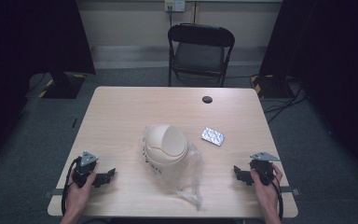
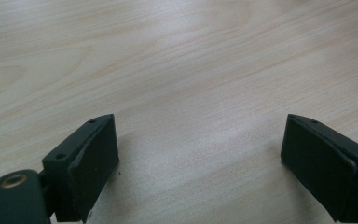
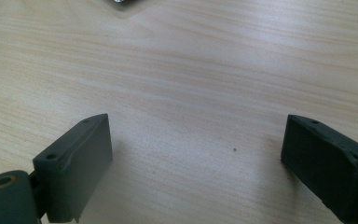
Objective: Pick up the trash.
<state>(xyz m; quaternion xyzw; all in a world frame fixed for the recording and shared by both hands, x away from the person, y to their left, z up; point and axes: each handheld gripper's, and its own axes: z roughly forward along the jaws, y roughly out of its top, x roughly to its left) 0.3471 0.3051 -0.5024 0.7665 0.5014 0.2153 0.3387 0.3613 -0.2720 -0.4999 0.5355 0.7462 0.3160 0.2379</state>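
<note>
While both hands rest low on the table (image 1: 121, 107), left hand-held gripper (image 1: 108, 176) and right hand-held gripper (image 1: 237, 173) gape apart, flanking one bagged cream lidded bin (image 1: 165, 144) and one foil blister pack (image 1: 212, 136).

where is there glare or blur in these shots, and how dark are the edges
High view: table evenly lit, room sides nearly black, faint sheen on the plastic bag. Left gripper view: soft glare along the top of the wood, left claw slightly soft. Right gripper view: bright streak upper right, right claw casts soft shadows.
</note>
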